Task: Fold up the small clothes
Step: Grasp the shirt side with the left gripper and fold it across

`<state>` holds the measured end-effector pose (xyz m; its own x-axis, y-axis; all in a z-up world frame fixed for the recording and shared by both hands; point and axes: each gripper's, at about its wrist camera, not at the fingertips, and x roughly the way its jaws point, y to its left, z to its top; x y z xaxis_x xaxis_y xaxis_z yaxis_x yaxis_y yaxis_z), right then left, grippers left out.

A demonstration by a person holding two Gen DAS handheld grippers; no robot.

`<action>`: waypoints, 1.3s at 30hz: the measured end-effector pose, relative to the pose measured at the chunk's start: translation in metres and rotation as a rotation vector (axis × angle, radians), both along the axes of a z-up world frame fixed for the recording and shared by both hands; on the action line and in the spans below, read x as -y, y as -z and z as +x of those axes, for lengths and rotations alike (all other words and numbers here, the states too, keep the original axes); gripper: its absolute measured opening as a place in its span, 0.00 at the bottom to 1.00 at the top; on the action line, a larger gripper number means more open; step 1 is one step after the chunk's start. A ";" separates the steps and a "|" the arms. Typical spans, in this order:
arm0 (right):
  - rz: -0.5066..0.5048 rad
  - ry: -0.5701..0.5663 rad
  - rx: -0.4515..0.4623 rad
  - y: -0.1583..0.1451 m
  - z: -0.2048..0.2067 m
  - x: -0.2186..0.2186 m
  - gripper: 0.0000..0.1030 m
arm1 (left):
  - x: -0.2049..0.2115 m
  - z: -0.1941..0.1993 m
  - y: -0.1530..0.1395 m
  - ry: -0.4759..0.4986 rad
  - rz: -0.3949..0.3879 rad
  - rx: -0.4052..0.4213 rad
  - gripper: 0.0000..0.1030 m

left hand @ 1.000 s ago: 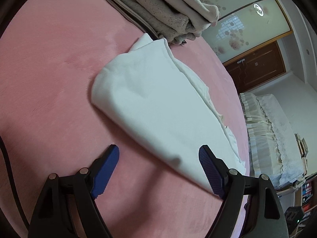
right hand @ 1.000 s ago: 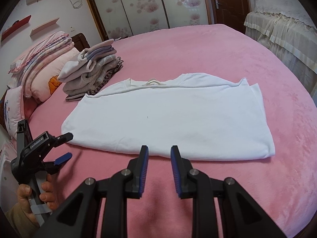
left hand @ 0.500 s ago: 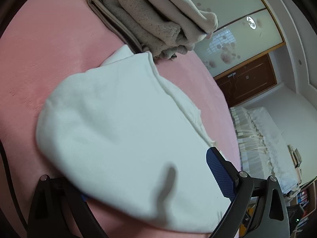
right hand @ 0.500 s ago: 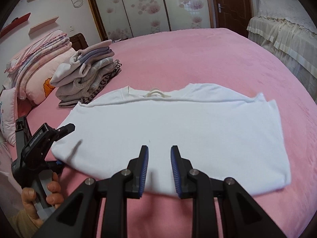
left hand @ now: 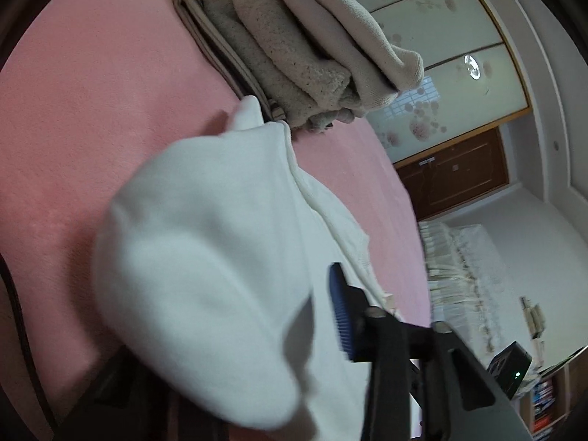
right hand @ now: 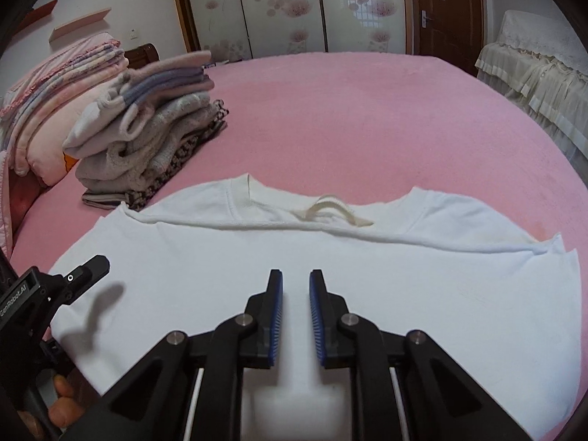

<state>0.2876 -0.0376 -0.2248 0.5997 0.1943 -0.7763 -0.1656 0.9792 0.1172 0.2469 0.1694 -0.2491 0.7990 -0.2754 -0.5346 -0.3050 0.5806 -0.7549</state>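
A white shirt [right hand: 367,275] lies folded lengthwise on the pink bed [right hand: 367,110], collar on the far side. My left gripper [left hand: 294,294] is at the shirt's left end. Its jaws are closing on the bunched edge of the white shirt [left hand: 205,239]. One blue pad [left hand: 340,312] presses the fold, and the other finger is hidden under the cloth. In the right wrist view its upper finger [right hand: 93,266] shows over that end. My right gripper [right hand: 296,273] hovers over the shirt's near edge, its jaws closing to a narrow gap with nothing between them.
A stack of folded clothes [right hand: 147,139] sits just beyond the shirt's left end, close to the left gripper [left hand: 294,44]. Pillows and a folded quilt [right hand: 55,84] lie further left. A person's hand [right hand: 62,408] holds the left gripper. A cream-covered bed [right hand: 544,81] stands at the right.
The left gripper slid onto the shirt's left end and its jaws came together around the cloth. The right gripper moved forward over the shirt's near edge and its gap narrowed slightly.
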 end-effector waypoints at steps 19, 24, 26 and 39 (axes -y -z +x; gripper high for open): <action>-0.017 0.024 -0.042 0.007 -0.027 0.006 0.13 | 0.073 0.010 -0.092 0.140 0.430 0.111 0.10; 0.021 0.024 -0.059 0.009 -0.028 0.012 0.13 | 0.097 0.009 -0.108 0.181 0.481 0.135 0.09; 0.062 0.025 -0.065 0.005 -0.028 0.018 0.13 | 0.107 0.009 -0.113 0.201 0.500 0.143 0.09; 0.142 0.124 -0.002 -0.021 -0.059 0.112 0.13 | 0.215 0.034 -0.111 0.395 0.548 0.150 0.09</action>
<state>0.2288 -0.1499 -0.2043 0.6243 0.2268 -0.7475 -0.0439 0.9656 0.2562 0.2809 -0.0458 -0.1384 0.7708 -0.2829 -0.5708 0.0927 0.9363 -0.3388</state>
